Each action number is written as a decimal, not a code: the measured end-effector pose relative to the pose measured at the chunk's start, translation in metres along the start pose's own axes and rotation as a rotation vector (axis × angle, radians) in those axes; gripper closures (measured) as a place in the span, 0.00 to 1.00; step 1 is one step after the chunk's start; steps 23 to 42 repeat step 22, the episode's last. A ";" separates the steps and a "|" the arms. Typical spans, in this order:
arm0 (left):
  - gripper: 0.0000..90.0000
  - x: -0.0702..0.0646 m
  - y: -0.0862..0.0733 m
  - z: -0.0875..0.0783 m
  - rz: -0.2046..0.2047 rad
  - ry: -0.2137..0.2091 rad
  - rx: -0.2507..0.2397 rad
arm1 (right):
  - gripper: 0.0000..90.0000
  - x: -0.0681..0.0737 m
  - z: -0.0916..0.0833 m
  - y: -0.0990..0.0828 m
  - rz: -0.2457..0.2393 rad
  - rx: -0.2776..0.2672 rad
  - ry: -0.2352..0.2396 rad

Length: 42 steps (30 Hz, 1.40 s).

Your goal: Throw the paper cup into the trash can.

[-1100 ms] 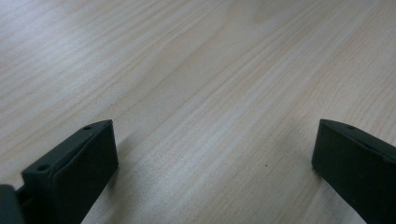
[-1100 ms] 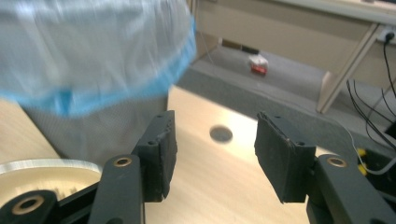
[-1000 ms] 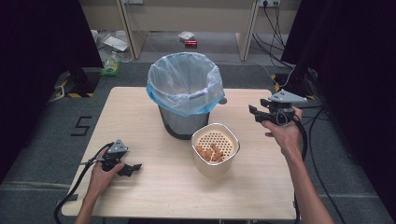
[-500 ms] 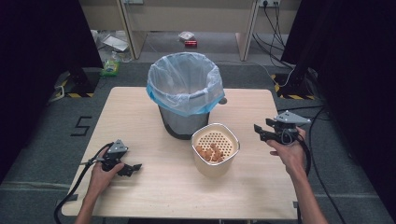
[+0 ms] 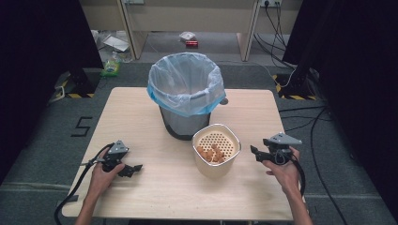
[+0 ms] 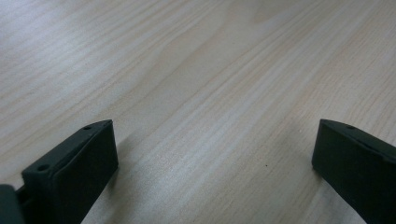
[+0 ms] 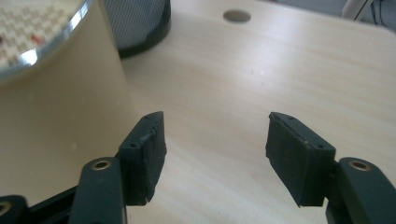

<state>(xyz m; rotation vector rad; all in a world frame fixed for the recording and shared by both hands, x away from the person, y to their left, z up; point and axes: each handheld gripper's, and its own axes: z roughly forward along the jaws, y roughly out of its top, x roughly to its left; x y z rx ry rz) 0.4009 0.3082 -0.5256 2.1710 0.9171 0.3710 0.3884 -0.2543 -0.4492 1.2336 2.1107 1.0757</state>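
Note:
A cream tub (image 5: 215, 165) with a perforated insert holds several orange-brown pieces and stands at the table's middle. Behind it is a mesh bin (image 5: 186, 89) lined with a pale blue bag. My right gripper (image 5: 254, 153) hovers low just right of the tub, pointing at it. Its jaws have just been opening, and nothing lies between them. In the right gripper view its gripper (image 7: 215, 126) stands open with the tub wall (image 7: 60, 107) at the left. My left gripper (image 5: 133, 169) rests near the front left, open. Bare wood lies under that gripper (image 6: 212, 135) in the left gripper view.
The wooden table (image 5: 141, 117) has a round cable hole (image 7: 236, 16) behind the bin's dark base (image 7: 140, 23). Cables trail off both grippers. The table's right edge is close to my right hand. Clutter lies on the floor beyond the table.
My right gripper has come down and nearer, from beside the bin to low beside the tub, and its jaws stand wider. The left gripper has not moved.

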 end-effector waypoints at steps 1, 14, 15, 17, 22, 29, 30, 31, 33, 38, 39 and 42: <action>0.00 0.000 0.000 0.000 0.000 0.000 0.000 | 0.41 0.001 0.001 -0.005 0.008 0.006 0.009; 0.00 0.000 0.000 0.000 0.000 0.000 0.001 | 0.35 0.018 0.014 -0.055 0.003 0.137 0.017; 0.00 0.000 0.000 0.000 0.000 0.000 0.001 | 0.34 0.020 0.015 -0.057 -0.005 0.162 0.008; 0.00 0.000 0.000 0.000 0.000 0.000 0.001 | 0.34 0.023 0.016 -0.063 -0.020 0.164 0.008; 0.00 0.000 0.000 0.000 0.000 0.000 0.000 | 0.29 0.024 0.017 -0.067 -0.012 0.136 0.015; 0.00 0.000 0.000 0.000 0.000 0.000 0.000 | 0.29 0.024 0.017 -0.067 -0.012 0.136 0.015; 0.00 0.000 0.000 0.000 0.000 0.000 0.000 | 0.29 0.024 0.017 -0.067 -0.012 0.136 0.015; 0.00 0.000 0.000 0.000 0.000 0.000 0.000 | 0.29 0.024 0.017 -0.067 -0.012 0.136 0.015; 0.00 0.000 0.000 0.000 0.000 0.000 0.000 | 0.29 0.024 0.017 -0.067 -0.012 0.136 0.015; 0.00 0.000 0.000 0.000 0.000 0.000 0.000 | 0.29 0.024 0.017 -0.067 -0.012 0.136 0.015; 0.00 0.000 0.000 0.000 0.000 0.000 0.000 | 0.29 0.024 0.017 -0.067 -0.012 0.136 0.015; 0.00 0.000 0.000 0.000 0.000 0.000 0.000 | 0.29 0.024 0.017 -0.067 -0.012 0.136 0.015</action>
